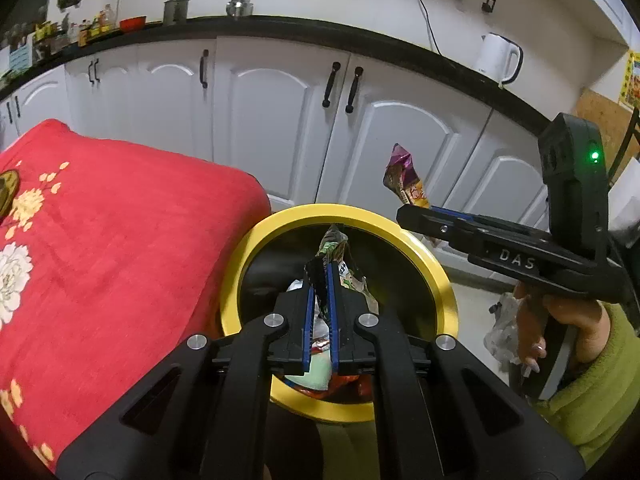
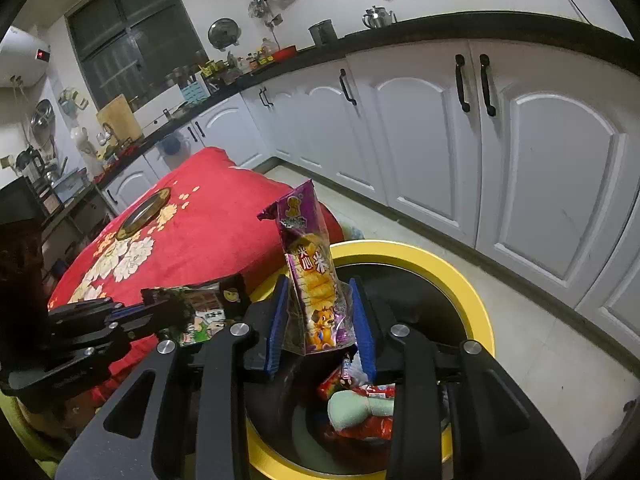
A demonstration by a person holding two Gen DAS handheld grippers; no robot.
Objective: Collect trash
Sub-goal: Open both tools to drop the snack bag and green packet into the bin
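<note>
Behind everything, white cabinets [image 1: 276, 120] are running under a dark counter [image 1: 280, 28], where a white kettle [image 1: 498, 58] is standing. Left of the middle, a red flowered cloth [image 1: 120, 240] is covering some furniture, and a metal plate [image 2: 144, 210] is lying on it. Just beside the cloth, a bin [image 1: 436, 280] with a yellow rim is standing on the floor, and wrappers with a pale green thing [image 2: 352, 408] are lying inside it.

The left tongs [image 1: 320, 300] are hanging over the bin mouth, nearly pressed together and pinching a green wrapper [image 1: 334, 248], which is sticking up past their tips. The right tongs [image 2: 320, 312] are also hanging above the bin, pinching the lower part of a purple snack bag [image 2: 308, 264]; the bag is standing upright between the blue pads [image 2: 278, 320]. In the left camera the right tongs are appearing at the right side, held by a hand [image 1: 560, 320] in a green sleeve [image 1: 592, 392].
</note>
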